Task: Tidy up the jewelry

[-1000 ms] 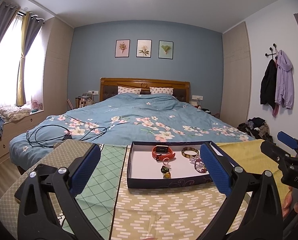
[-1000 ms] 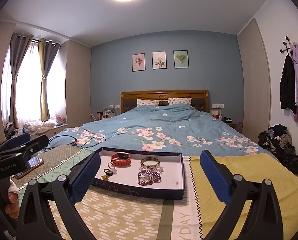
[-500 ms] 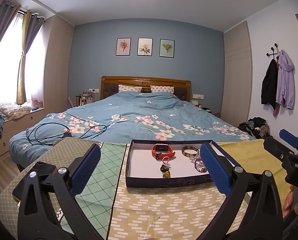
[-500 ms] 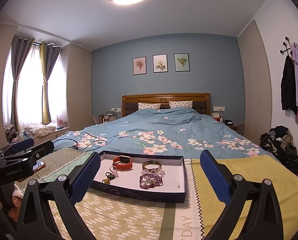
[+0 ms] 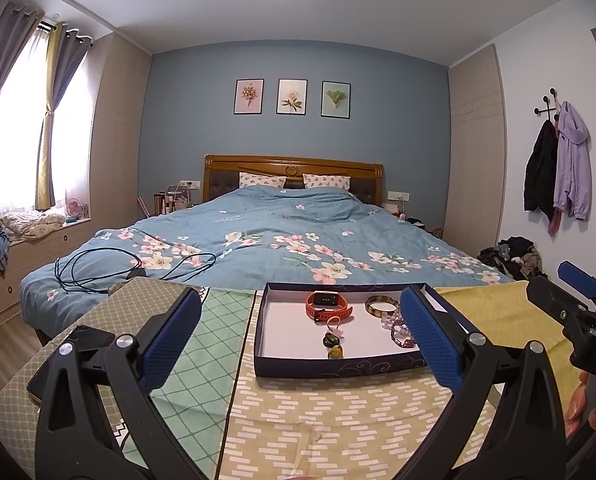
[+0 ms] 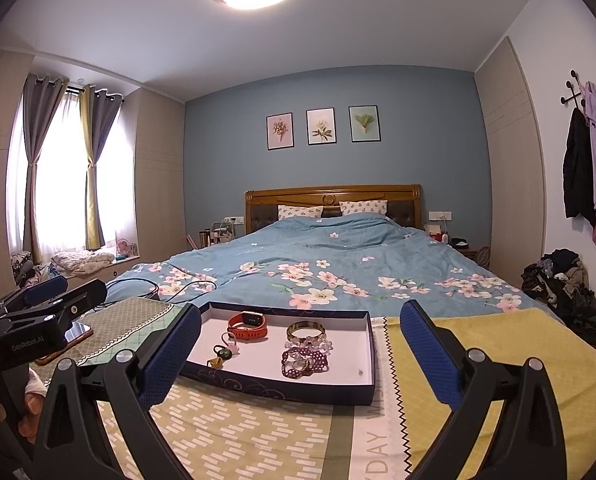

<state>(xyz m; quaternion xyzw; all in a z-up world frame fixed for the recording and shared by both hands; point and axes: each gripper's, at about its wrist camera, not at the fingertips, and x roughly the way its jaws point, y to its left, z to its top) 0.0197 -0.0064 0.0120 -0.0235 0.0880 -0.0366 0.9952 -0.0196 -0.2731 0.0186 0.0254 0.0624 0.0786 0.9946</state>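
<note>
A dark blue tray [image 5: 337, 368] with a white floor sits on the cloth-covered table; it also shows in the right wrist view [image 6: 282, 390]. In it lie an orange smartwatch [image 5: 327, 306] [image 6: 248, 326], a gold bangle [image 5: 381, 304] [image 6: 305, 330], purple bead bracelets [image 5: 399, 330] [image 6: 303, 360] and small rings [image 5: 331, 346] [image 6: 220, 354]. My left gripper [image 5: 299, 340] is open and empty, held back from the tray's near wall. My right gripper [image 6: 299, 354] is open and empty, also held back from the tray.
A phone [image 5: 72, 354] lies at the table's left edge. The table carries patterned green and yellow cloths [image 5: 317, 420]. A bed with a floral blue cover [image 5: 278, 240] and a black cable [image 5: 130, 270] stands behind. Clothes pile by the right wall [image 6: 565, 292].
Both views have tilted up a little, so the tray sits lower in each frame. Both grippers stay open and empty; nothing in the tray has moved.
</note>
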